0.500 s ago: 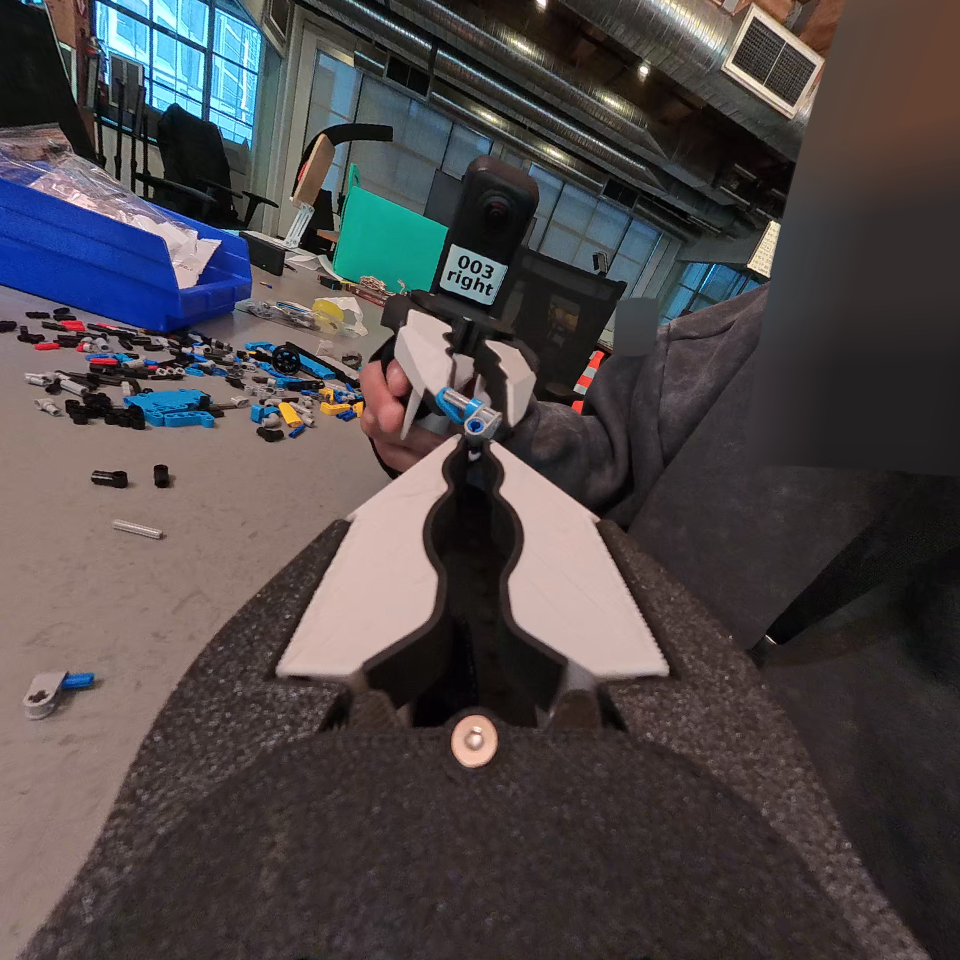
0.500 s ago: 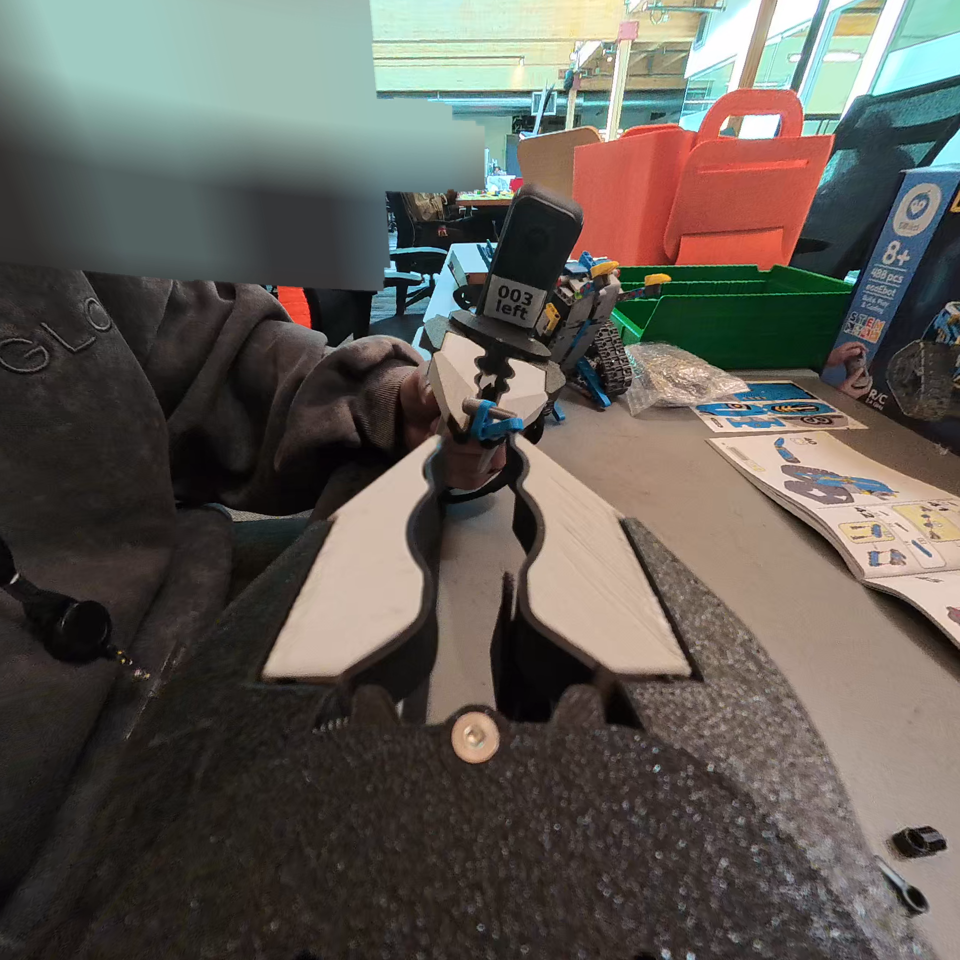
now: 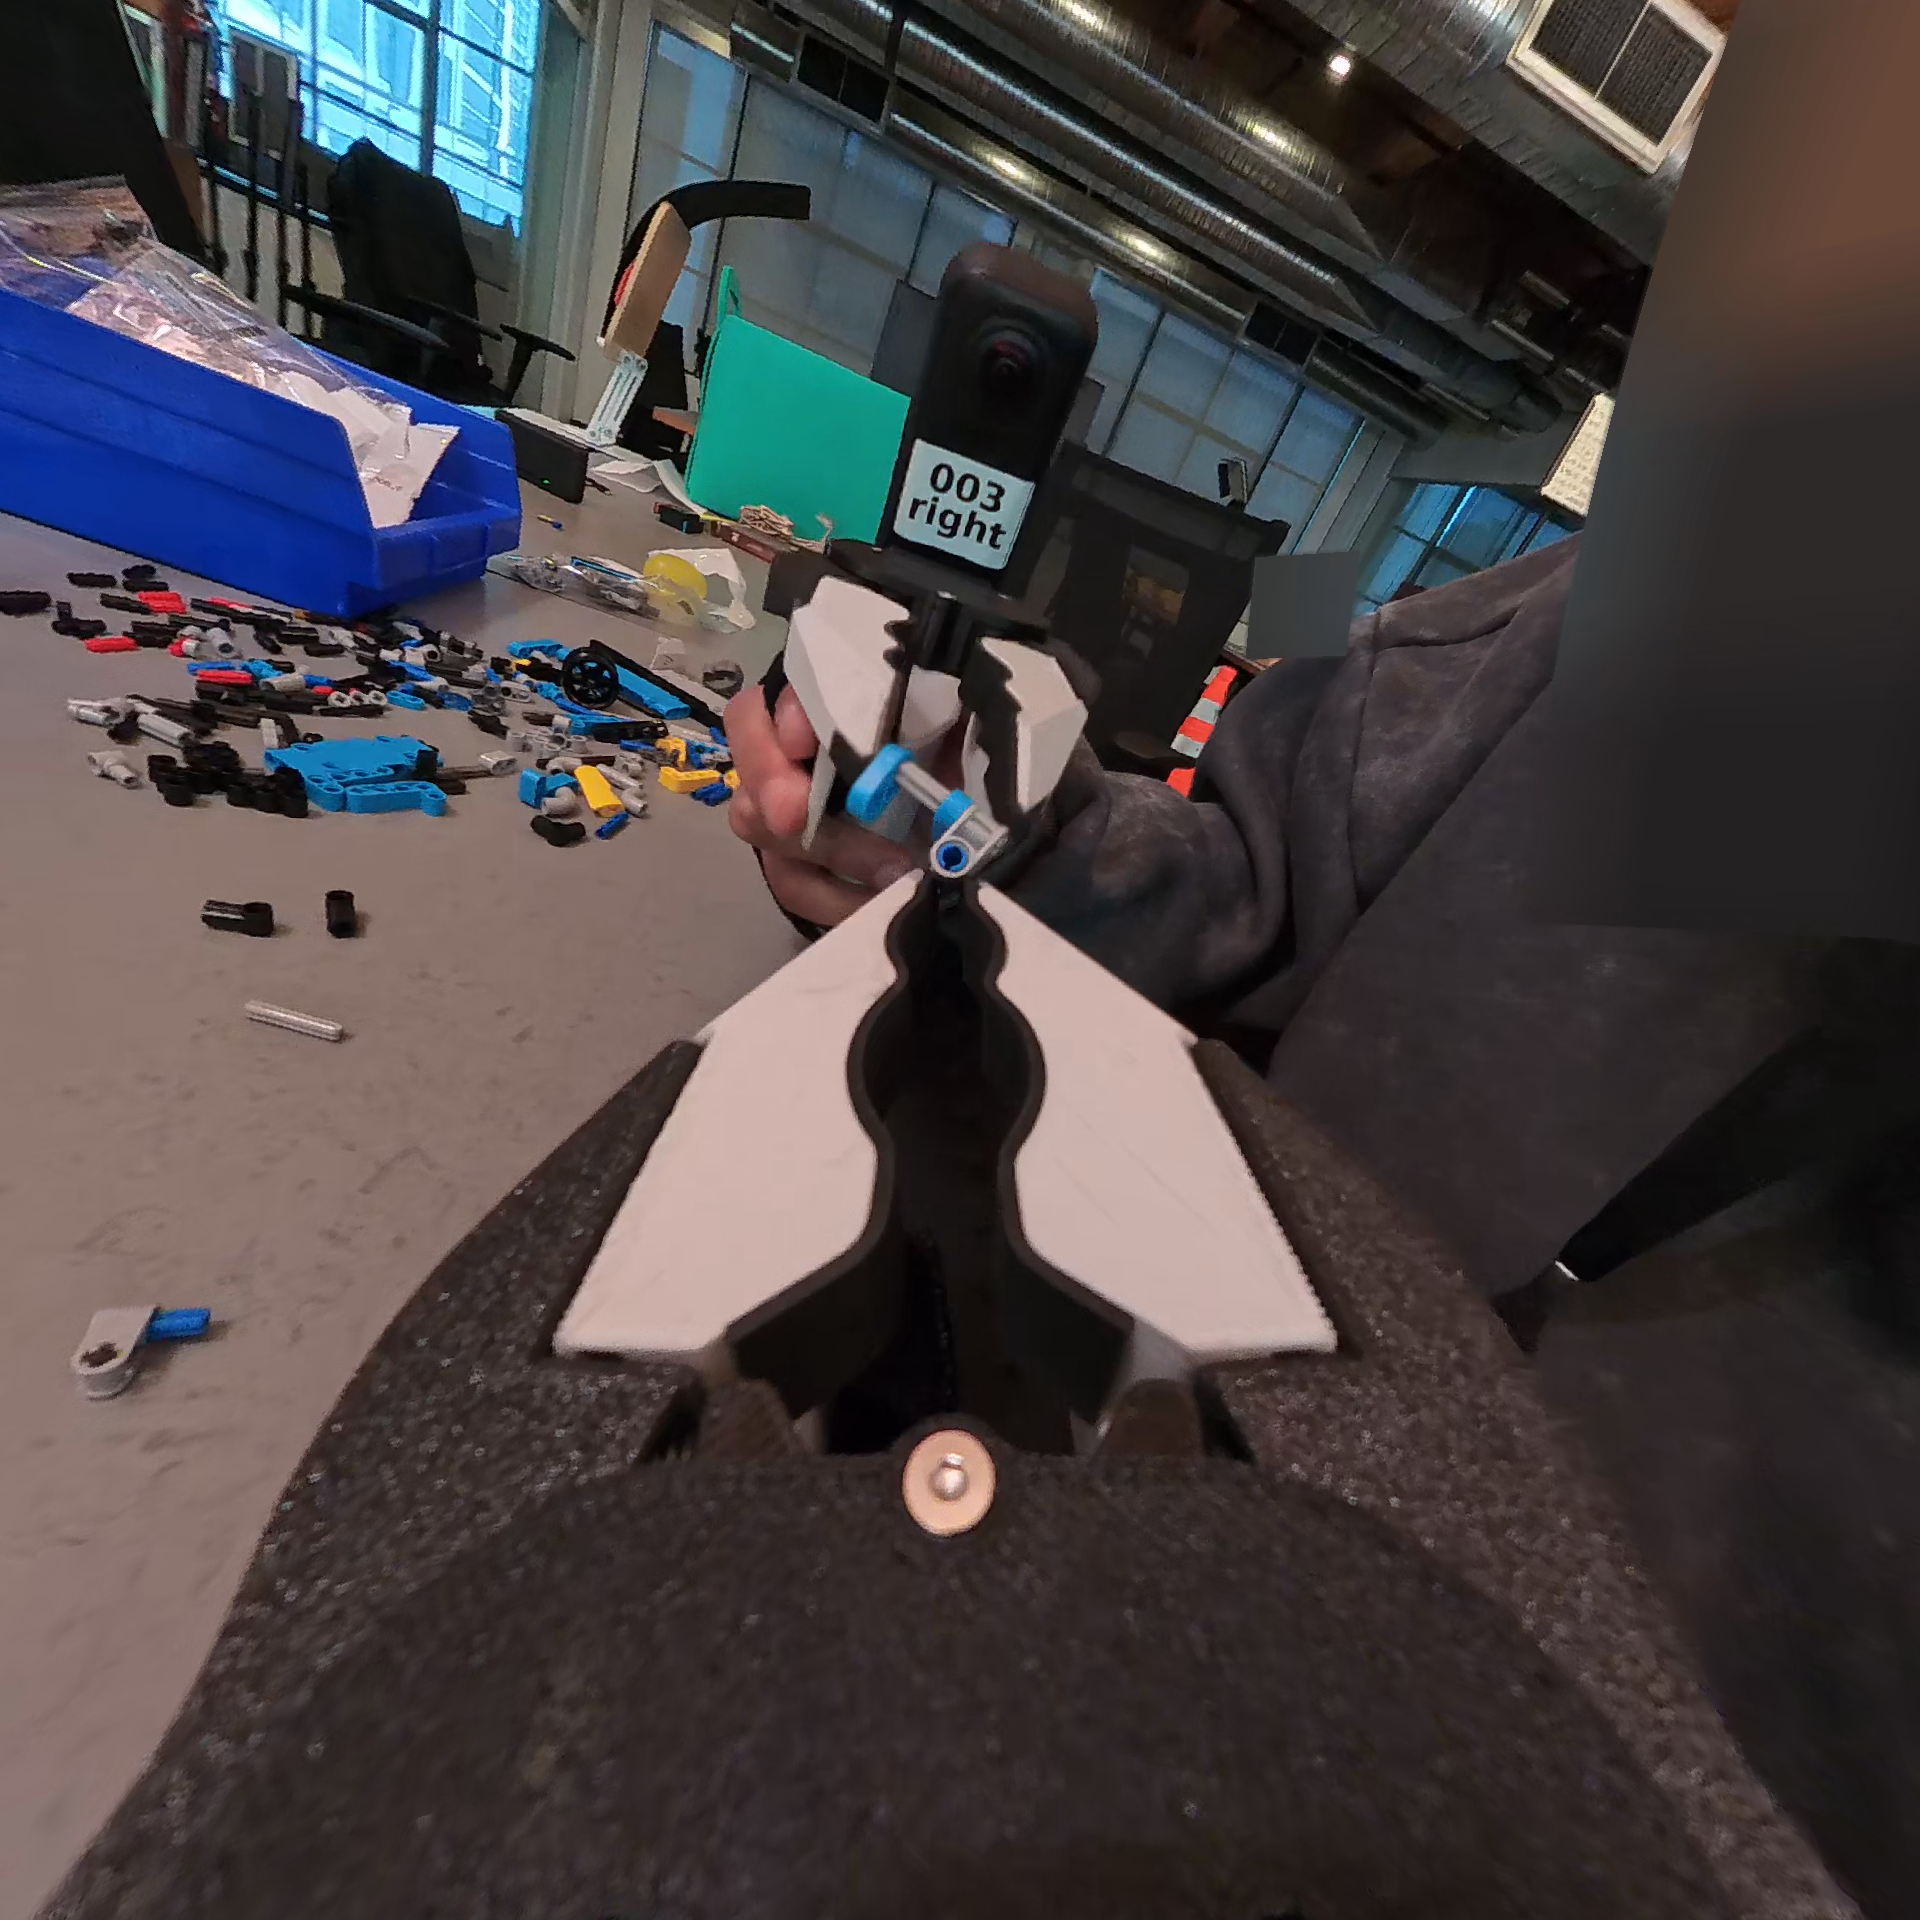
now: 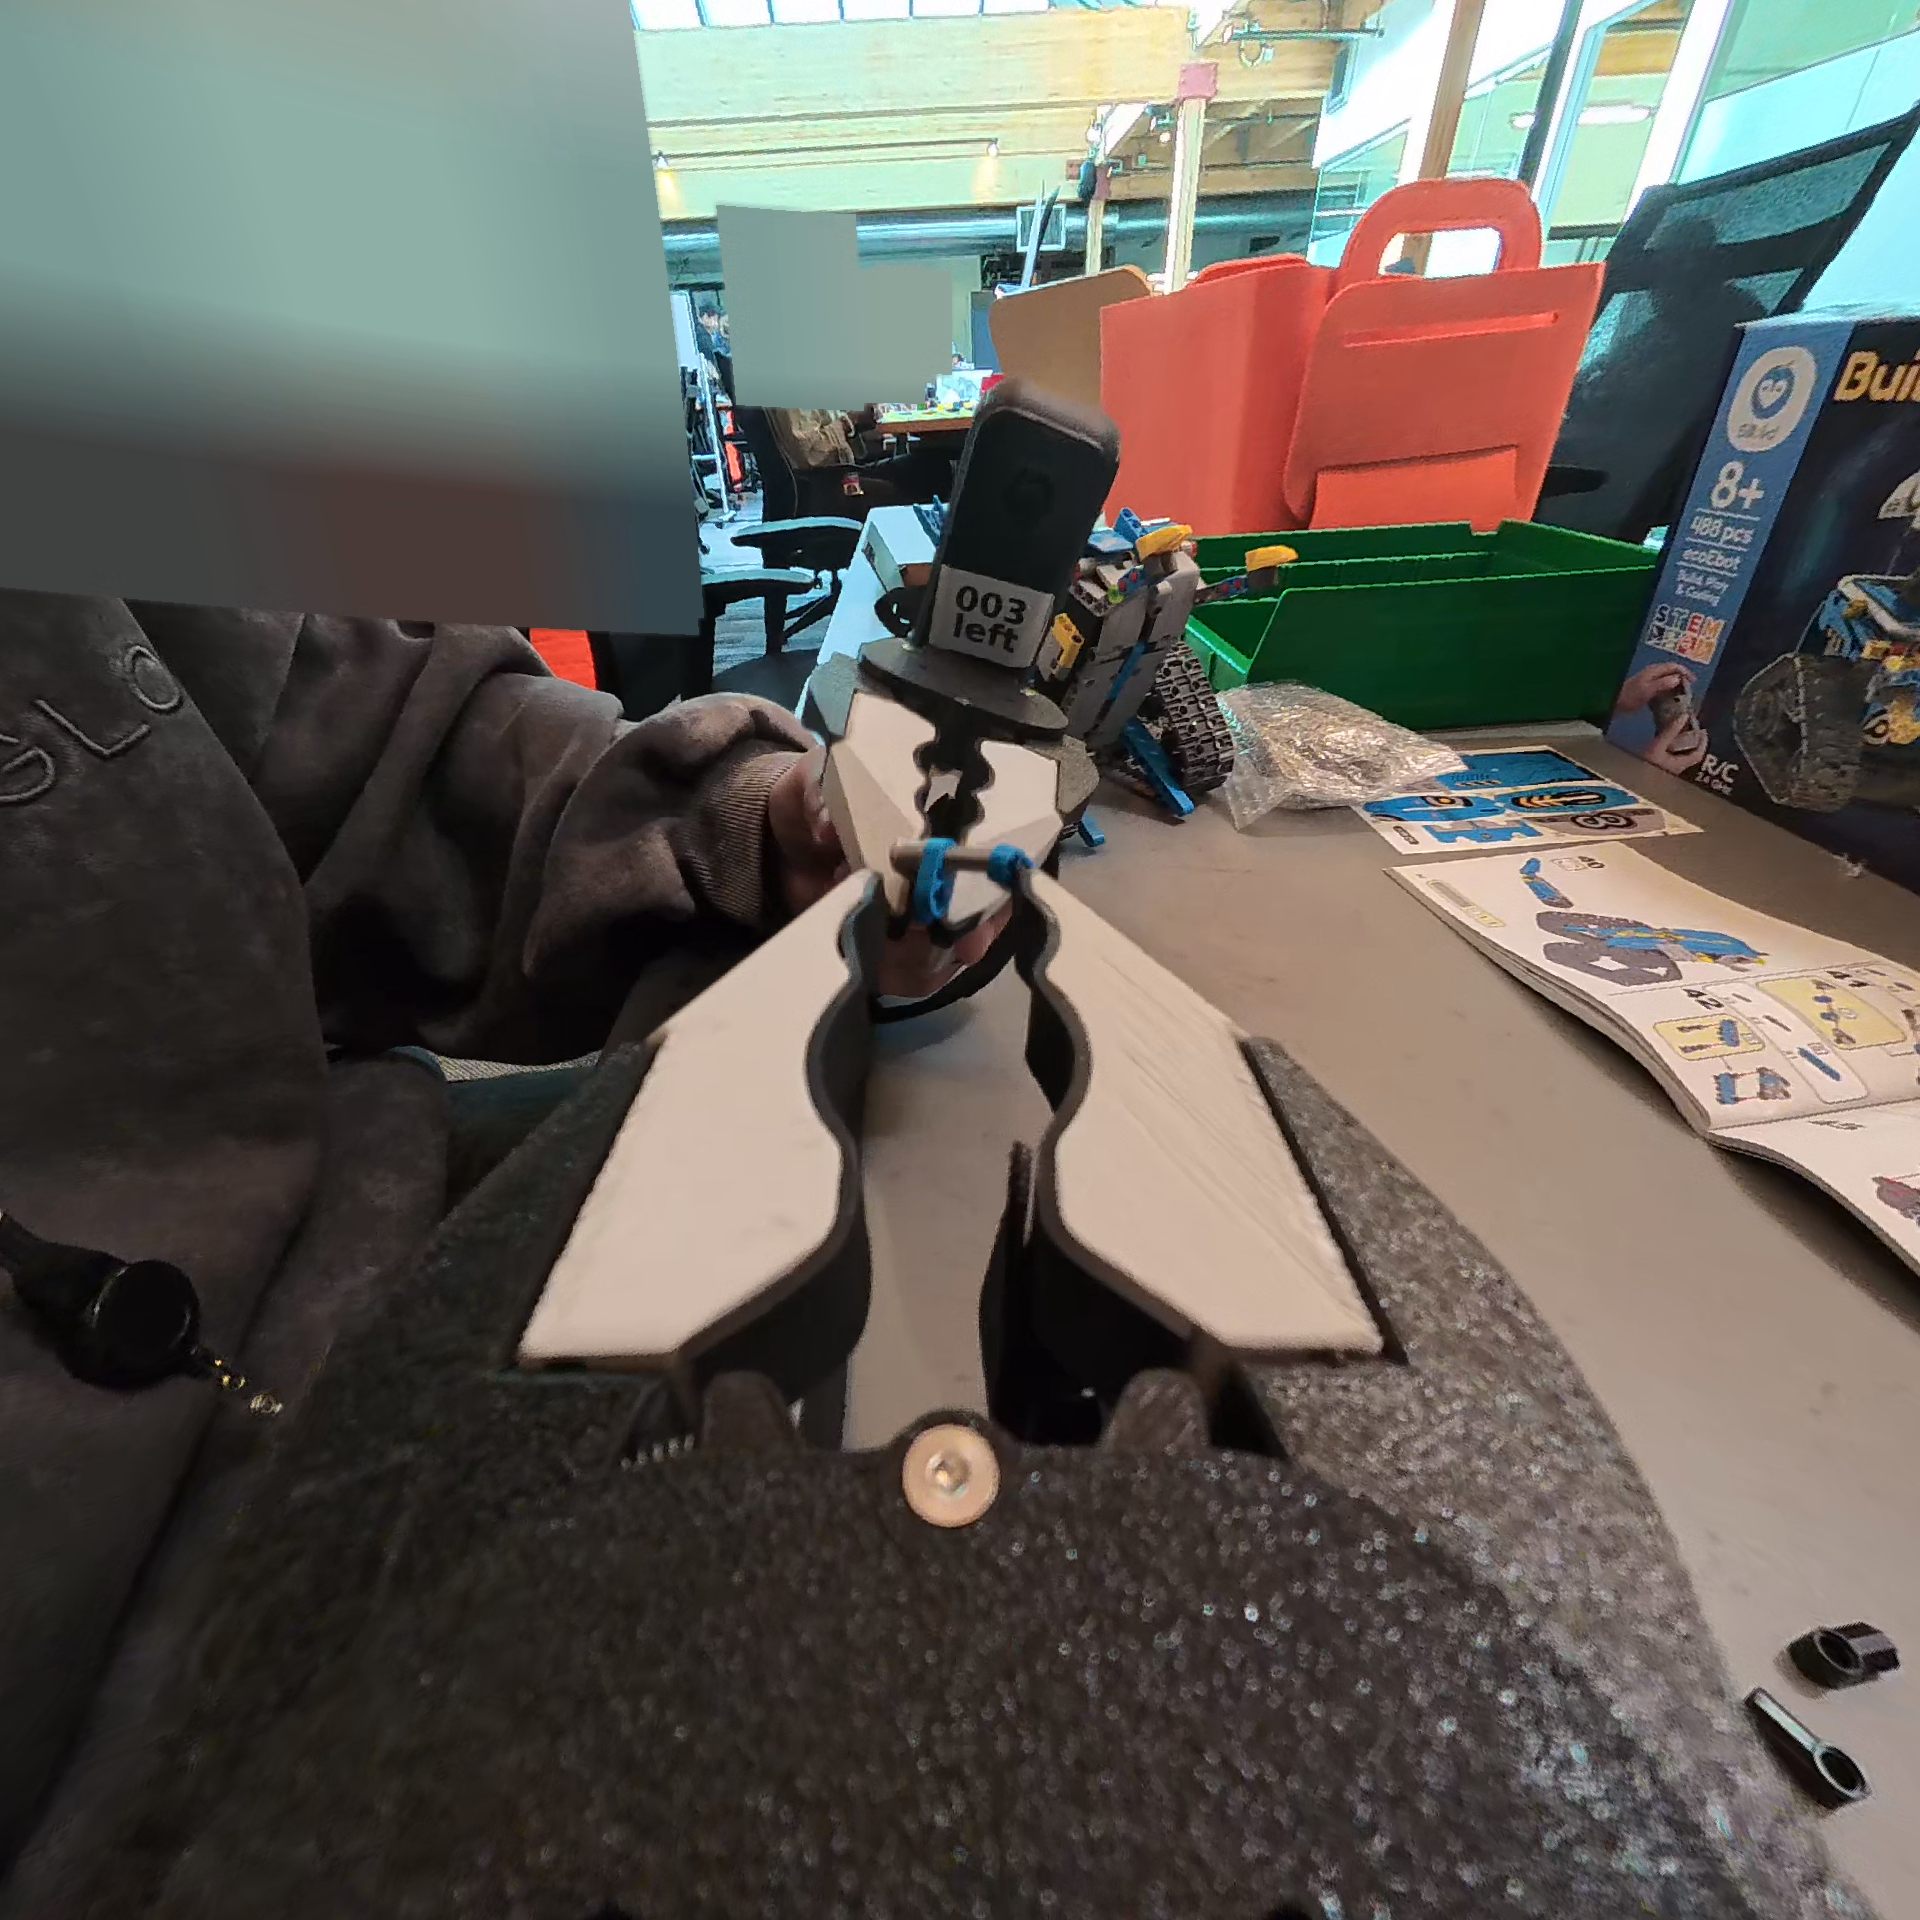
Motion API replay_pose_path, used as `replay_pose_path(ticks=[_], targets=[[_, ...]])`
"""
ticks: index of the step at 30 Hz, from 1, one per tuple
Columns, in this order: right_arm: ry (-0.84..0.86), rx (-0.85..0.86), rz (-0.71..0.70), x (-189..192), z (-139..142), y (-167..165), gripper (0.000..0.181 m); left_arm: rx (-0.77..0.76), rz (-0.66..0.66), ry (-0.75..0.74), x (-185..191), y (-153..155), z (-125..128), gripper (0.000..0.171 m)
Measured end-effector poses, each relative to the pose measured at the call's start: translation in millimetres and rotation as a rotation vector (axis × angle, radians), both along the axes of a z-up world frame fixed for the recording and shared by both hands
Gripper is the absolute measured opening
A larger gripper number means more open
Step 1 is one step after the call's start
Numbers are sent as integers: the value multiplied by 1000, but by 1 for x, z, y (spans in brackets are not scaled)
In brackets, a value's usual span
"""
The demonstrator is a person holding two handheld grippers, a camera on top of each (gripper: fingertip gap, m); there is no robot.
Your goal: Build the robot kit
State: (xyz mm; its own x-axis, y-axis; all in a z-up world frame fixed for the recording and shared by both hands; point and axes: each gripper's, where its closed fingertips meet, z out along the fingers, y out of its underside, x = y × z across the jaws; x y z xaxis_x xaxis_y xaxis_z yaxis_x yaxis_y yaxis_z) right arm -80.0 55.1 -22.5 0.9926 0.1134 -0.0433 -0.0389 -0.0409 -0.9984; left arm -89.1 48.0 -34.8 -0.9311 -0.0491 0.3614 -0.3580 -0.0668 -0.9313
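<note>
Holding, right gripper (image 4: 943,883): my jaws stand part open and clamp a small axle assembly (image 4: 961,864) end to end between the tips.
Closing, left gripper (image 3: 948,885): my jaws are drawn almost together, with the tips right at the assembly's near end. I cannot tell whether they pinch it or only touch it.
Assembly: a short grey axle with a blue connector at one end and a grey connector with a blue pin at the other. It is in the air above the table's near edge, between my two grippers.
Handling, as I judge it: very light, stiff plastic with smooth faces, so it may twist or slip under a pinch. The flat sides of the connectors look a surer hold than the round axle.
Table (image 3: 520,1091), left side: a scatter of loose parts (image 3: 343,727) lies before a blue bin (image 3: 208,457) at the far edge. A grey pin (image 3: 294,1020) lies alone, nearer me.
Table, right side: an open booklet (image 4: 1714,1018) lies near the right edge. A green bin (image 4: 1434,644) and a tracked model (image 4: 1143,665) stand farther back.
</note>
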Motion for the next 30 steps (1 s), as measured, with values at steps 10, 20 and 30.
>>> replay_pose_path(ticks=[10,20,30], targets=[[-33,-39,-37,5,-6,0,22,93,63,-57,6,-2,-12,2],[-77,-152,-69,10,-25,2,9,258,207,-135,24,-3,-32,0],[-89,-149,-126,21,-26,3,6,283,264,-103,36,4,-38,0]])
